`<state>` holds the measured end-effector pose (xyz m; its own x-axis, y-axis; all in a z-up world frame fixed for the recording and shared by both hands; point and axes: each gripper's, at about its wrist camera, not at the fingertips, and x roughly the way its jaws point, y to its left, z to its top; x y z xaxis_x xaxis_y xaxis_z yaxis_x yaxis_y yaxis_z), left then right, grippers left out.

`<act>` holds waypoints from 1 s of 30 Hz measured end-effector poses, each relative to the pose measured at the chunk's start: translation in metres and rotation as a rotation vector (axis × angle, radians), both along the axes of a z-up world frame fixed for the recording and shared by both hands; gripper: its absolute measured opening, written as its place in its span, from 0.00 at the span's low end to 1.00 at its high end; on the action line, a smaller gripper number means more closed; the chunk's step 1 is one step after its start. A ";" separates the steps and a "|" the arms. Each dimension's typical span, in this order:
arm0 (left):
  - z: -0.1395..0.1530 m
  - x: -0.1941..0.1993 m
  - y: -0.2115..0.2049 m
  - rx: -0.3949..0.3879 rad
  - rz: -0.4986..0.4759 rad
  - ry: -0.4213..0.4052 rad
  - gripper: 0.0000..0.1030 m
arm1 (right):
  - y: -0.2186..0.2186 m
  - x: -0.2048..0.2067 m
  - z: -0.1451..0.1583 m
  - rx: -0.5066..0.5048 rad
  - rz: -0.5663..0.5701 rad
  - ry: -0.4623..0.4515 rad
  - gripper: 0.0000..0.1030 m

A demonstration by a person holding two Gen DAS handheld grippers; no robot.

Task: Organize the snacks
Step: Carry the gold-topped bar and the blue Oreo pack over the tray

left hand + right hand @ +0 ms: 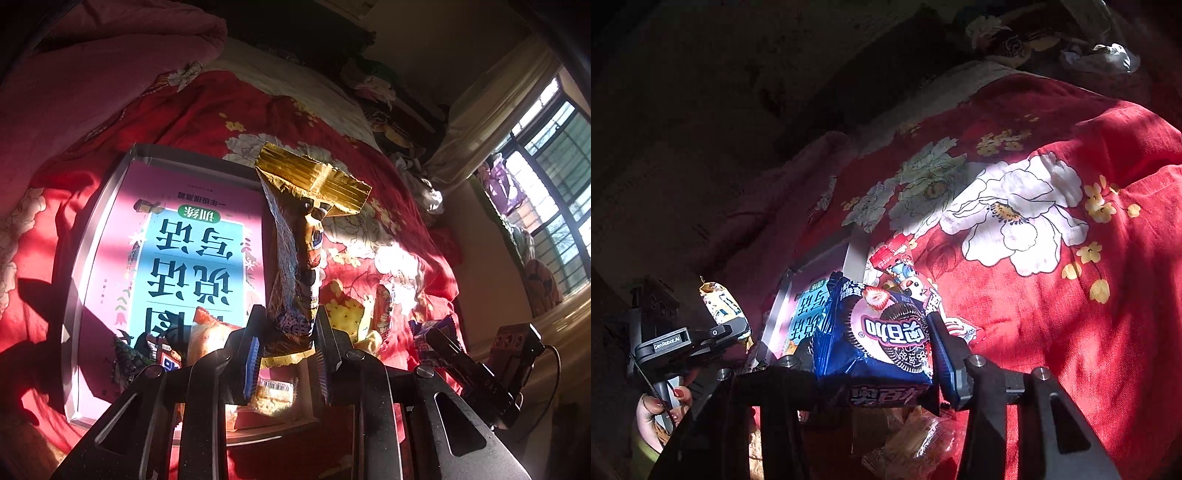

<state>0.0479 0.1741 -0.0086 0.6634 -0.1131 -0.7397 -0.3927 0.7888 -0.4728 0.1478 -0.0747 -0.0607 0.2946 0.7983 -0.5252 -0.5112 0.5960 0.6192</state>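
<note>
Tray (88,236) on red quilt (369,122), book inside. Left gripper (286,347) pinches gold wafer pack (295,258) by its bottom end, upright above tray. Right gripper (875,354) clamps blue Oreo pack (882,332). Risk: the tall pack, held by one end only, could tip or slip out.

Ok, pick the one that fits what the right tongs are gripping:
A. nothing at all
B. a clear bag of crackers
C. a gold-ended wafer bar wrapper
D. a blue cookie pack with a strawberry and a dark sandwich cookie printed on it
D: in the right wrist view the right tongs clamp a blue cookie pack printed with a strawberry and a sandwich cookie; the gold-ended wrapper sits in the left tongs.
</note>
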 end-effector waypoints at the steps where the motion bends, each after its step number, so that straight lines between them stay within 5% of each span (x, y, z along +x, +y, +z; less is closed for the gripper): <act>1: 0.000 -0.002 0.002 0.000 0.004 -0.001 0.25 | 0.006 -0.003 0.003 0.004 0.012 -0.007 0.47; 16: 0.000 -0.046 0.040 0.014 0.094 0.006 0.25 | 0.080 -0.039 0.012 -0.025 0.177 -0.032 0.47; 30: -0.023 -0.079 0.070 0.039 0.153 0.100 0.25 | 0.125 -0.055 -0.001 -0.099 0.256 -0.059 0.47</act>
